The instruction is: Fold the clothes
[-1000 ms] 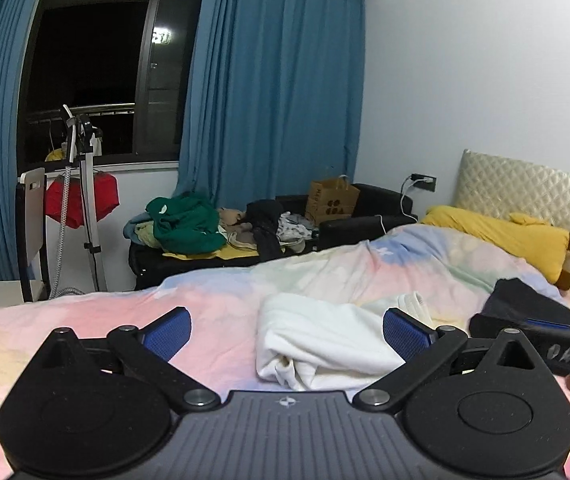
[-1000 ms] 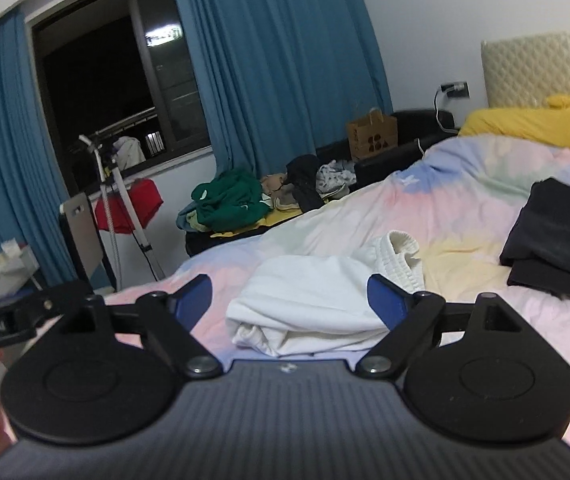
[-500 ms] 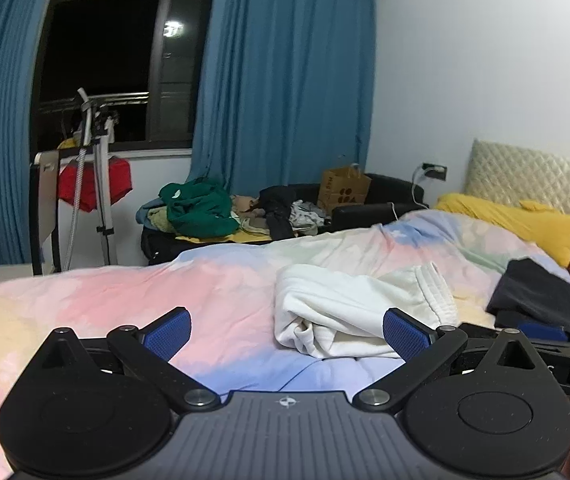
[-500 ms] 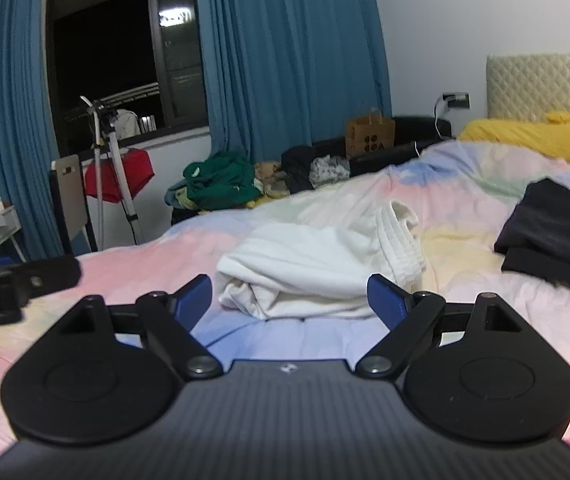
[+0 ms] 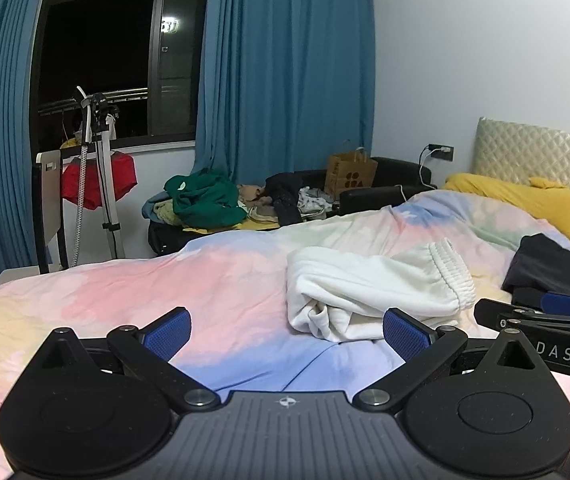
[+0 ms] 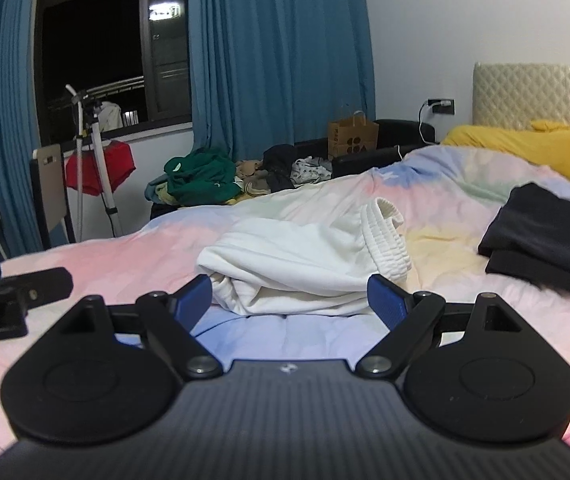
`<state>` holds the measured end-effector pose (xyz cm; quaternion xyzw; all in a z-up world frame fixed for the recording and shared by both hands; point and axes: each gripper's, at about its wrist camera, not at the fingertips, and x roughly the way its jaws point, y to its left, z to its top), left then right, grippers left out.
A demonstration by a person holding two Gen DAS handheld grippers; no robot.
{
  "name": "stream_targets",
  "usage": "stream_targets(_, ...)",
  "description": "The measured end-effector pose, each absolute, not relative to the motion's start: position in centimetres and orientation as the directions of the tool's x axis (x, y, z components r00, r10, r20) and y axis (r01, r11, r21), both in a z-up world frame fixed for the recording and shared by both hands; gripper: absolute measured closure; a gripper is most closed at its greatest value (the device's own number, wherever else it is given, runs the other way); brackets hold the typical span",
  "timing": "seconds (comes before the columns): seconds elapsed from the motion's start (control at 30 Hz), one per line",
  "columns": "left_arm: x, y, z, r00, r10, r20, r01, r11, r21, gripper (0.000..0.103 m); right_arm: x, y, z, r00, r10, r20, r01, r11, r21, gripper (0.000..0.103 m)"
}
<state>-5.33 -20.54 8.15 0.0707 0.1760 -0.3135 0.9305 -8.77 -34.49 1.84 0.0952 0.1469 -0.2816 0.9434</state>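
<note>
Right gripper [image 6: 289, 300] jaws apart, empty — white pants [image 6: 305, 260] bunched on bed [image 6: 465, 184] dead ahead, long axis crosswise, waistband right. Left gripper [image 5: 287, 330] also apart, pants ahead-right — right nearer.

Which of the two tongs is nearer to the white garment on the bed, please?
Right. The right tongs sit open directly before the white garment, nearly framing it. The left tongs are also open but off to its left, only their right finger near it.

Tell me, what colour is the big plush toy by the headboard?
Yellow with a brown tip: the plush toy shows best in the left wrist view.
</note>
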Motion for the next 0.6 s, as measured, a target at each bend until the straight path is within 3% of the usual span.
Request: stream_targets(0.6, -5.6, -20.41, 8.16, 0.743, -0.542, -0.392, 0.593, 0.805, 0.013, 0.0, -8.66, -34.65, 1.93, 0.797, -0.49, -0.353, 0.555, 0.825, 0.108, 0.017)
